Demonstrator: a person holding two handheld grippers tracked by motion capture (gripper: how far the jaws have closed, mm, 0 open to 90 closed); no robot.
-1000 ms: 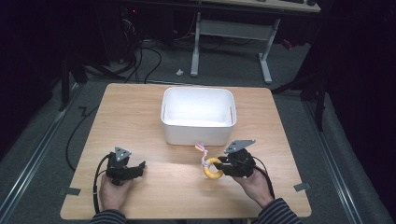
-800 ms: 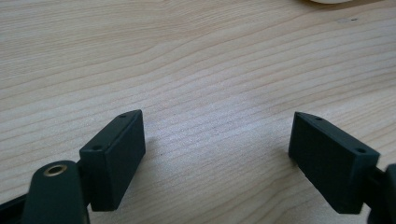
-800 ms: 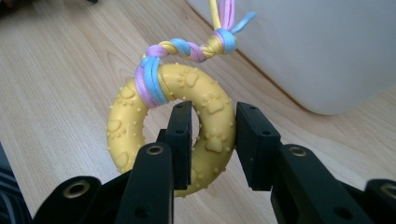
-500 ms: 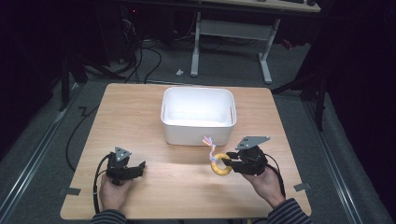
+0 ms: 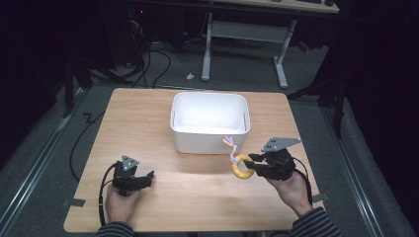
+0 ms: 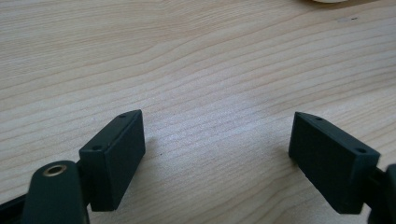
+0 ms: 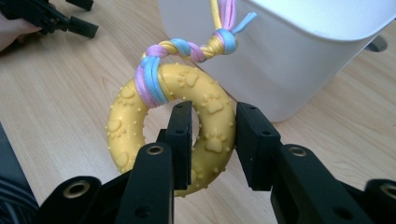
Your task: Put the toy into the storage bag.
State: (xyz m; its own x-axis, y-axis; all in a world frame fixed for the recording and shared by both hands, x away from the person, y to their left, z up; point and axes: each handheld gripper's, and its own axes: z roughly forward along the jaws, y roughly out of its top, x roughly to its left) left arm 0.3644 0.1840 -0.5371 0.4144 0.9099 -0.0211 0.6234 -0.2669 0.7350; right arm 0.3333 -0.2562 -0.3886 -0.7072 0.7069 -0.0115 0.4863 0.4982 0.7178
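Right gripper (image 5: 253, 164) is clamping a yellow ring toy (image 5: 240, 166) near the table's (image 5: 148, 118) front right.

Its jaws are pinching the ring's rim, one inside the hole, just in front of the white bin (image 5: 209, 122); a braided pastel rope (image 7: 187, 51) is trailing from the ring. Left gripper (image 5: 143, 177) is resting near the front left corner, jaws wide apart over bare wood.

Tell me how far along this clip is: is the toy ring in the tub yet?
Not yet. The right gripper has the yellow ring clamped, one jaw through its hole, beside the white tub. The left gripper rests open on the table. Probably left: lift the ring over the rim and let go.
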